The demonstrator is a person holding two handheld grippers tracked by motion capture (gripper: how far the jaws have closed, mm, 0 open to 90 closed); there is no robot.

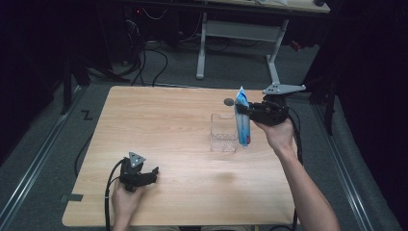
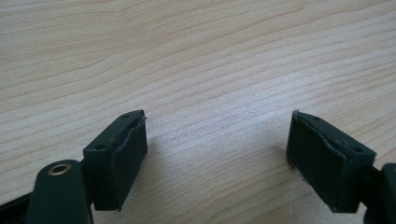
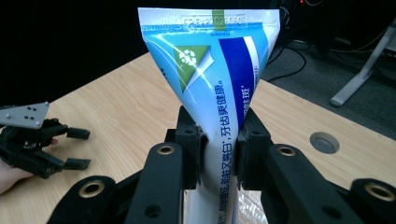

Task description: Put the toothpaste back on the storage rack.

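- Your toothpaste tube (image 1: pixel 243 122) stands almost straight up, flat crimped end on top, its other end low beside the clear box (image 1: pixel 223 134).
- Your right gripper (image 3: pixel 219 154) pinches the tube's middle, above the counter (image 1: pixel 163 130).
- Your left gripper (image 2: pixel 217 154) is spread wide, holding nothing.

Bright tabletop (image 1: pixel 168 125) under overhead light, dark surroundings, slightly soft focus.

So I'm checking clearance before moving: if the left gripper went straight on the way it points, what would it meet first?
Probably the bare table: the open left gripper looks angled slightly down at the wood, nothing between or ahead of its jaws.
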